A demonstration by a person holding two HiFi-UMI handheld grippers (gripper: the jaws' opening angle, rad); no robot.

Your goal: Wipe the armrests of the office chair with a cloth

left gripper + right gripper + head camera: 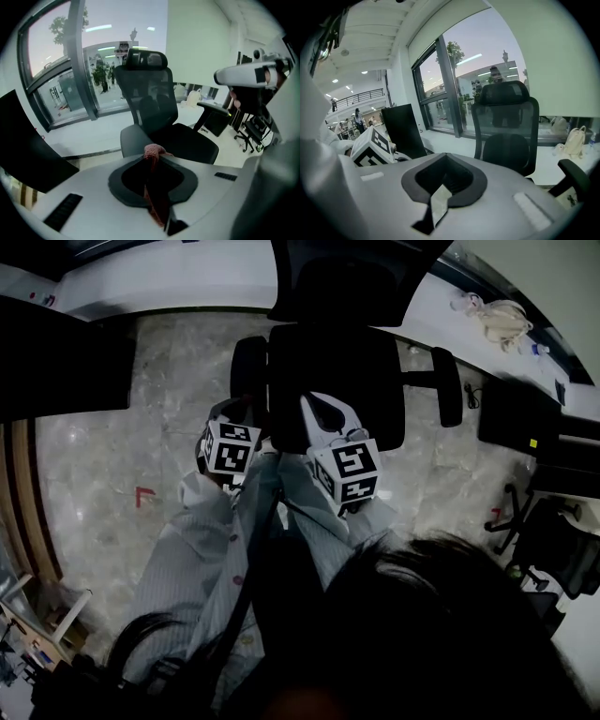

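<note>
One cloth (pixel 153 151): pinkish, seen only in the left gripper view; the head view does not show it.
Left gripper (pixel 151 161): jaws pinching the cloth.
Right gripper (pixel 444 164): jaws pressed together, nothing between them.
Office chair (pixel 337 371): black, facing the person, both grippers held before its seat.
Armrests (pixel 248 367): untouched; the nearer one lies just beyond the cloth.
Floor (pixel 169 427): grey marbled stone with a red mark (pixel 143 495).
Room: the gripper views alone show tall windows (pixel 454 84); a bag (pixel 502 320) rests on the white ledge (pixel 431 310).
</note>
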